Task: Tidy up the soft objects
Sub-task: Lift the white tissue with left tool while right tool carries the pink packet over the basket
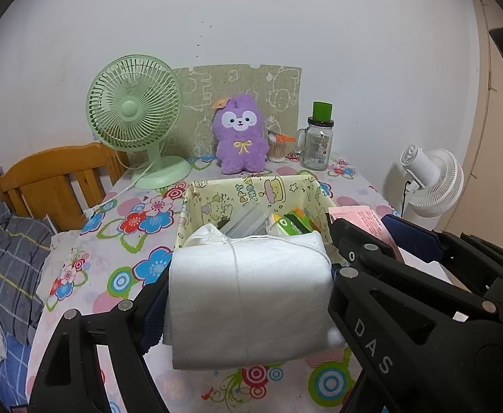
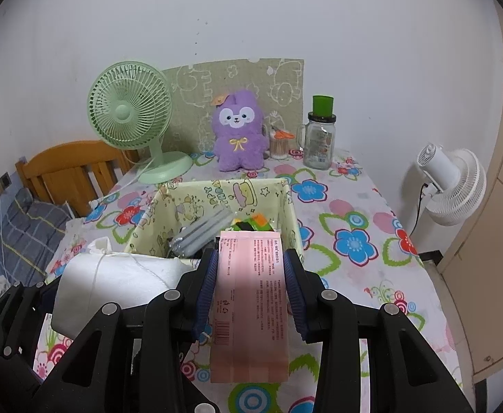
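My left gripper (image 1: pixel 248 296) is shut on a white soft bundle (image 1: pixel 251 296) tied with thin string, held above the flowered tablecloth just in front of the yellow cartoon-print fabric bin (image 1: pixel 217 199). My right gripper (image 2: pixel 249 285) is shut on a pink flat packet (image 2: pixel 249 296) with printed text and a barcode, its far end over the near rim of the fabric bin (image 2: pixel 169 203). The white bundle (image 2: pixel 114 285) shows at lower left in the right wrist view, and the pink packet (image 1: pixel 365 220) at right in the left wrist view. A purple plush toy (image 1: pixel 239 134) sits upright at the table's back.
A green desk fan (image 1: pixel 134 117), a glass jar with a green lid (image 1: pixel 318 141) and a cotton-swab cup (image 1: pixel 277 149) stand along the wall. The bin holds grey and green packets (image 2: pixel 217 227). A wooden headboard (image 1: pixel 55 179) lies left, a white fan (image 2: pixel 454 186) right.
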`<control>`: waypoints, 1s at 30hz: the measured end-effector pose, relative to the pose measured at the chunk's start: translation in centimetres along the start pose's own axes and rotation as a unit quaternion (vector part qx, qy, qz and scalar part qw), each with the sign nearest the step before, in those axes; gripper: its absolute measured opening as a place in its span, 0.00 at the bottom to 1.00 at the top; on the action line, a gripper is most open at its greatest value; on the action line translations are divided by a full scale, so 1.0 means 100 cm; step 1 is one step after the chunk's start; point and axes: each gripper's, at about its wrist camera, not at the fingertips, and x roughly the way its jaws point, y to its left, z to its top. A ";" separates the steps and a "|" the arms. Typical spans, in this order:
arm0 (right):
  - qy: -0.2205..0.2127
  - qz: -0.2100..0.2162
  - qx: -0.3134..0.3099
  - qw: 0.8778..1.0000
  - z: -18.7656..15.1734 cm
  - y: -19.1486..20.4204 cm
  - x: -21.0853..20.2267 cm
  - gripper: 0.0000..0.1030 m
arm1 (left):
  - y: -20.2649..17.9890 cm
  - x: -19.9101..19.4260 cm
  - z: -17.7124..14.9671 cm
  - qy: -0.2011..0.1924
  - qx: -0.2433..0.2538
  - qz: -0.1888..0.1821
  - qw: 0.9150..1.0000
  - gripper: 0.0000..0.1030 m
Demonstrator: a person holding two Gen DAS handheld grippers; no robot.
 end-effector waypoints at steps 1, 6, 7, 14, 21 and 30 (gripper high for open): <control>0.000 0.000 0.000 1.000 0.000 0.000 0.000 0.41 | 0.000 0.001 0.001 0.000 0.000 0.000 1.000 0.82; 0.000 0.000 -0.001 1.000 0.010 -0.001 0.008 0.41 | 0.001 0.010 0.010 0.002 -0.001 -0.004 1.000 0.82; 0.000 0.000 -0.001 1.000 0.012 -0.001 0.010 0.41 | 0.001 0.012 0.012 0.002 0.000 -0.004 1.000 0.82; 0.001 0.002 0.002 1.000 0.024 -0.003 0.024 0.41 | 0.003 0.024 0.023 0.002 0.004 -0.004 1.000 0.82; -0.002 0.006 0.000 1.000 0.037 -0.002 0.038 0.41 | 0.006 0.037 0.036 0.000 0.003 -0.001 1.000 0.82; -0.003 0.009 0.004 1.000 0.054 -0.006 0.057 0.41 | 0.005 0.057 0.053 0.000 0.012 0.001 1.000 0.82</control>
